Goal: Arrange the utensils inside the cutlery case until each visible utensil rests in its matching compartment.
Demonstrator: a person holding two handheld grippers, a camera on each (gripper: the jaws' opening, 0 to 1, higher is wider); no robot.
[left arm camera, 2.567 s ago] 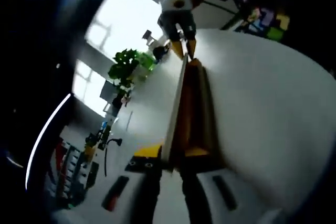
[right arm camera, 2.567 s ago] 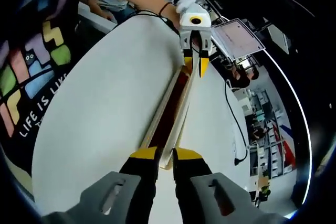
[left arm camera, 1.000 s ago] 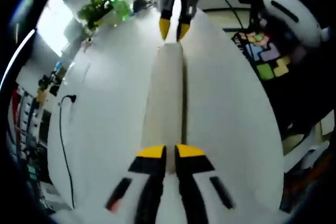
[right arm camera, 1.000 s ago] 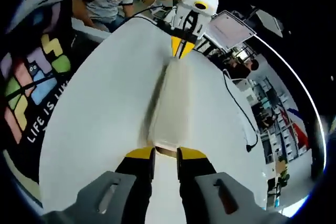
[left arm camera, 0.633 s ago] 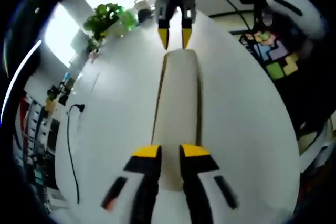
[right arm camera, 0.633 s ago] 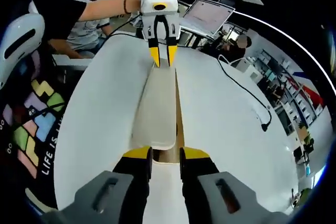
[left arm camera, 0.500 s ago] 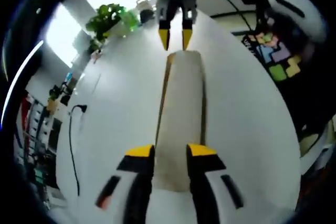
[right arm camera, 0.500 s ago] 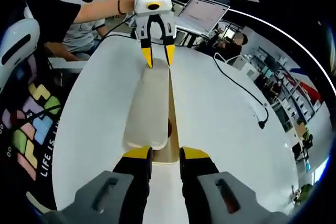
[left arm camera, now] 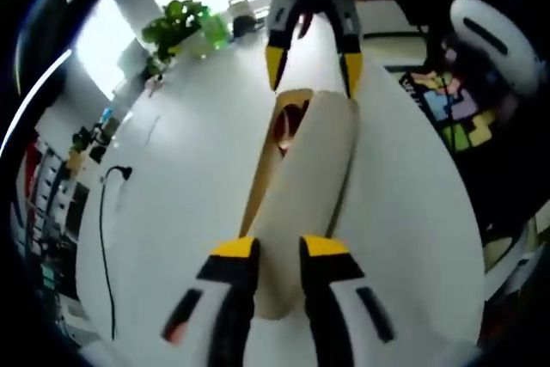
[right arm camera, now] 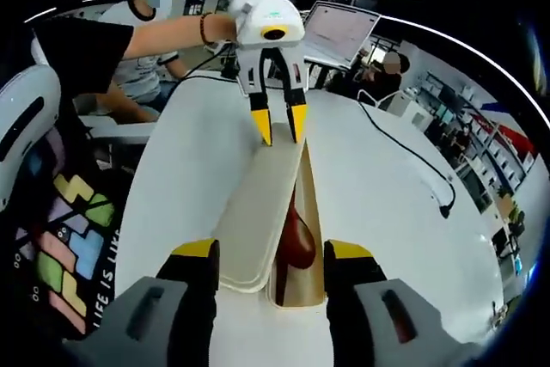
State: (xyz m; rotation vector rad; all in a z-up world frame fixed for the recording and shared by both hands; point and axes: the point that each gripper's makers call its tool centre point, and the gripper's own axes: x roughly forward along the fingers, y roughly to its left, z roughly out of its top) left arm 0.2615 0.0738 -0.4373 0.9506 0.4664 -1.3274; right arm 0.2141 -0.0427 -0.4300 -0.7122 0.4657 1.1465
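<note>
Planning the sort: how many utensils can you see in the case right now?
1: a reddish-brown spoon in the case, beside the shifted lid. More may be hidden beneath it.

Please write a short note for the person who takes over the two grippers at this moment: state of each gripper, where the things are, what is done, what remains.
Left gripper: jaws around the near end of the white lid; whether it grips, I cannot tell.
Right gripper: open, at the other end of the case.
The case lies on the white table. The lid sits askew on it, so a wooden tray and a dark red spoon show.
Done: the case is partly uncovered.
Left: take the lid off, then sort the utensils into their compartments.
</note>
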